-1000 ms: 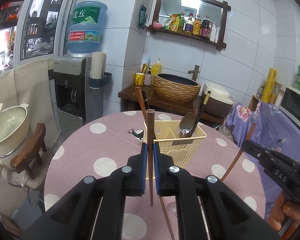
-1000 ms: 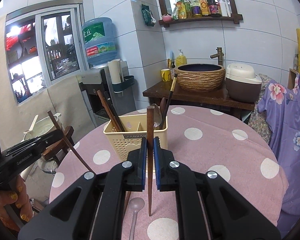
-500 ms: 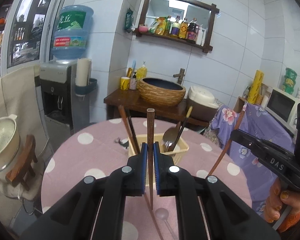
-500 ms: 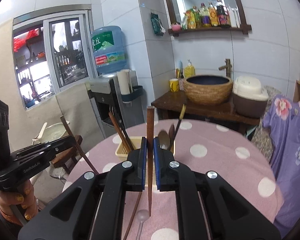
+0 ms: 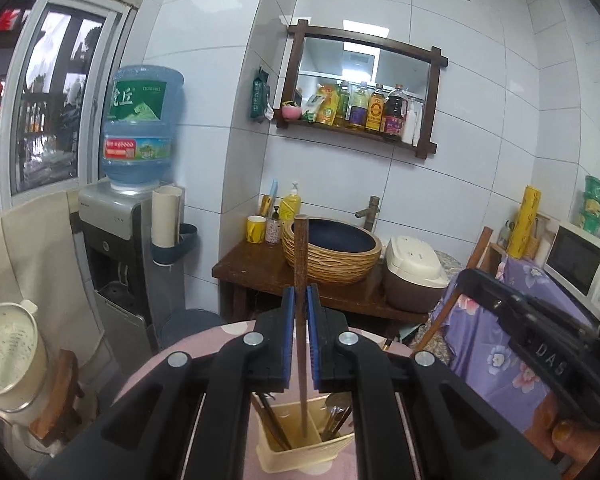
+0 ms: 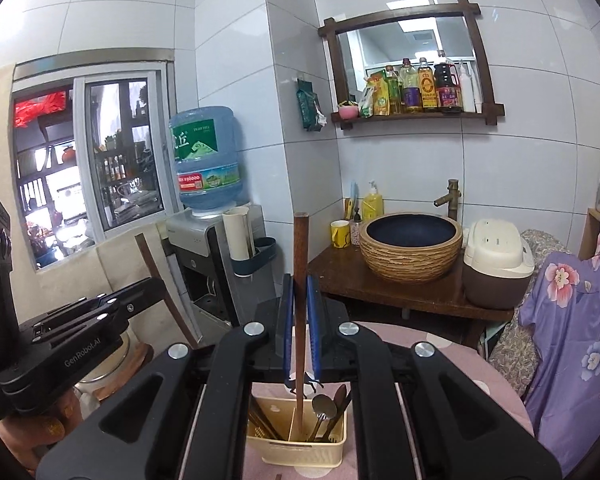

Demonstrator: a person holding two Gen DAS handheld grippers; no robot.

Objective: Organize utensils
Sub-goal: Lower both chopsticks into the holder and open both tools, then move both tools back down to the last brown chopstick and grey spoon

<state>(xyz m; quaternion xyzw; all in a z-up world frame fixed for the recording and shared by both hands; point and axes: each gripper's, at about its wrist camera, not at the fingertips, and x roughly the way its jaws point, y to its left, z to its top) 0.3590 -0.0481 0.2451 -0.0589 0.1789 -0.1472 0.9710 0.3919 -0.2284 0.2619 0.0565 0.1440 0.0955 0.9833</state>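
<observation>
Fingers (image 5: 287, 340) of the left gripper (image 5: 300, 336) and right gripper (image 6: 300, 328) are each clamped on 1 upright chopstick (image 5: 301, 264), held above the caddy (image 6: 296, 444) on the counter (image 6: 460, 364).

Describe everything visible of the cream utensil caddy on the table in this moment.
The cream utensil caddy is a pale yellow plastic box, open-topped, with inner dividers forming compartments and a perforated front wall. It stands upright on the pink polka-dot tablecloth. Dark chopsticks lean in its left compartment; spoons lean in the right one. Both gripped chopsticks hang above it, lower ends over the middle; whether they touch it cannot be told.
</observation>
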